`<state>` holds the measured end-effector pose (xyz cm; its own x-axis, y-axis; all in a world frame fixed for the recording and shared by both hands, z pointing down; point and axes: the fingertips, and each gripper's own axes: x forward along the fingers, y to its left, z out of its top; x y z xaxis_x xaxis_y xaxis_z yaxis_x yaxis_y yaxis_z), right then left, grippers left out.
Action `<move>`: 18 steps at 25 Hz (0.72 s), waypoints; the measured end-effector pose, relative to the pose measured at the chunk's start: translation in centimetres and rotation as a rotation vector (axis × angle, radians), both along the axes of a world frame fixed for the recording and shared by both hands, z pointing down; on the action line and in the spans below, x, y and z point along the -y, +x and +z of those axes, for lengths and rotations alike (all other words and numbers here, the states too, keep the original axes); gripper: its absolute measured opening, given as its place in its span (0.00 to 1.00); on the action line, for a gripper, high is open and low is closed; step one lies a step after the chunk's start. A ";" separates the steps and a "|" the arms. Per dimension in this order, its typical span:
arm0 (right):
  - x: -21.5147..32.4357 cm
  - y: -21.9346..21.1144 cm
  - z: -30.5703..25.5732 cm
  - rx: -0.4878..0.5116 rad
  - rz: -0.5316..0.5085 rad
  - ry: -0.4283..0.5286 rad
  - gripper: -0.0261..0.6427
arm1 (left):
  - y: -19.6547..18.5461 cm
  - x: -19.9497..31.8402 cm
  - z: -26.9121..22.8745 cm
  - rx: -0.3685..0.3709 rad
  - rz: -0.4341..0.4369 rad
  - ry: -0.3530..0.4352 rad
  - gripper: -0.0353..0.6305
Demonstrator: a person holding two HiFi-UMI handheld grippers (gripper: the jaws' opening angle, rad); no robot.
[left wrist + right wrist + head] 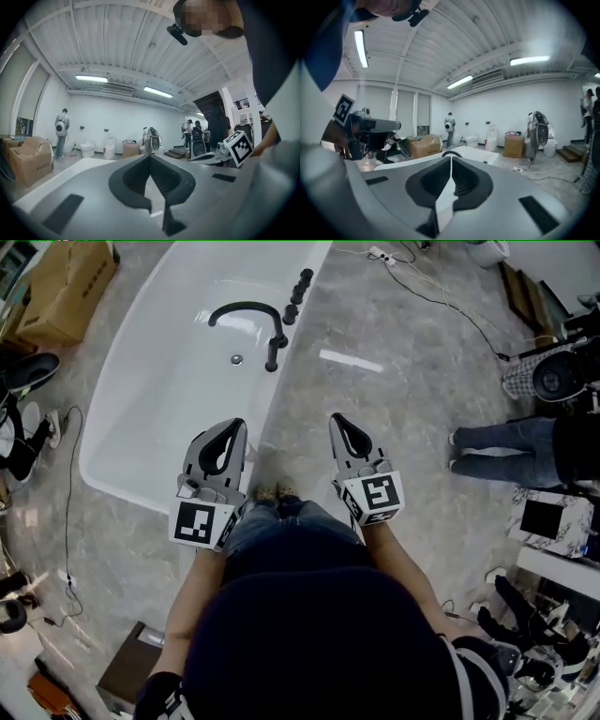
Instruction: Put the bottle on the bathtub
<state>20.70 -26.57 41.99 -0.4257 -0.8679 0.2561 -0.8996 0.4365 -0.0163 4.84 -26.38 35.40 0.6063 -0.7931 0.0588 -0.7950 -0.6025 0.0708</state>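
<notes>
Both tools are closed with nothing in them. The left gripper (235, 424) has its dark jaws tip to tip, and the left gripper view shows only a thin sliver of light lower down between them. The right gripper (336, 418) is closed the same way, its tips meeting in a point. The two are held side by side and well apart, both pointing away from the person.

The left gripper hangs over the near right edge of the white bathtub (159, 390). The right gripper is over bare floor (375, 399), clear of the tub's rim. The person's jeans (281, 521) sit between the two tools.

Far along the tub's right rim stands a row of small dark things (298, 294); whether any of them is the bottle cannot be told. Beside them a black curved faucet (248, 310) arches over the basin, above the drain (236, 359).

The grey marbled floor is open to the right, as far as a bystander's legs (497, 451) and a cable (441, 296) running far right. A cardboard box (66, 287) stands far left. The gripper views show white walls, a ribbed ceiling and strip lights.
</notes>
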 end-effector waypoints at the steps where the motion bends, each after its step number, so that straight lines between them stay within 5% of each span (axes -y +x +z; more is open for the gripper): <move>1: 0.2 1.0 -2.3 -0.005 0.039 0.049 0.09 | 0.6 0.6 -1.2 0.007 0.011 0.015 0.09; 10: -2.2 6.9 -18.7 -0.056 0.285 0.367 0.09 | 6.4 2.3 -11.5 0.038 0.078 0.142 0.09; 18: -3.9 9.3 -20.6 -0.088 0.324 0.342 0.08 | 10.4 0.6 -13.4 0.042 0.117 0.141 0.09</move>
<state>30.04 -22.65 21.41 -0.1093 -0.9930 -0.0439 -0.9817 0.1009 0.1614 15.29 -26.97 22.03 0.6944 -0.7193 -0.0210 -0.7193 -0.6928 -0.0525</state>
